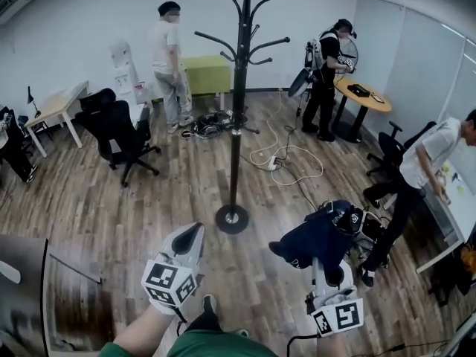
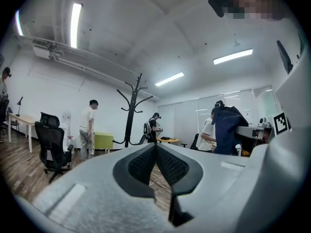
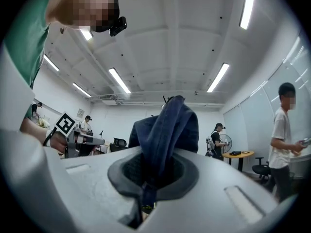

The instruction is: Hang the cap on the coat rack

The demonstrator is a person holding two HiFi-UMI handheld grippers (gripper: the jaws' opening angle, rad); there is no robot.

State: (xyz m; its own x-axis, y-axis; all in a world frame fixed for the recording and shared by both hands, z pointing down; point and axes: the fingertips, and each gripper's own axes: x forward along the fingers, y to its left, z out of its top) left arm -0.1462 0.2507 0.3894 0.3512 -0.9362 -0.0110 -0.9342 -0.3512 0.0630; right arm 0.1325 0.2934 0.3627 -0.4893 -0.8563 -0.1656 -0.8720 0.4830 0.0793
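Note:
A dark navy cap (image 1: 318, 238) hangs from my right gripper (image 1: 325, 265), whose jaws are shut on its fabric; in the right gripper view the cap (image 3: 165, 130) rises out of the closed jaws and blocks the middle. A tall black coat rack (image 1: 238, 103) with curved hooks stands on a round base ahead, left of the cap. My left gripper (image 1: 192, 238) is shut and empty, low at the left, pointing toward the rack's base. The left gripper view shows the rack (image 2: 131, 110) far off and the cap (image 2: 229, 130) at the right.
Several people stand around the room. A black office chair (image 1: 115, 132) and desk (image 1: 56, 106) are at the left, a round table (image 1: 364, 95) at the back right, a green cabinet (image 1: 207, 73) behind the rack. Cables (image 1: 286, 162) lie on the wooden floor.

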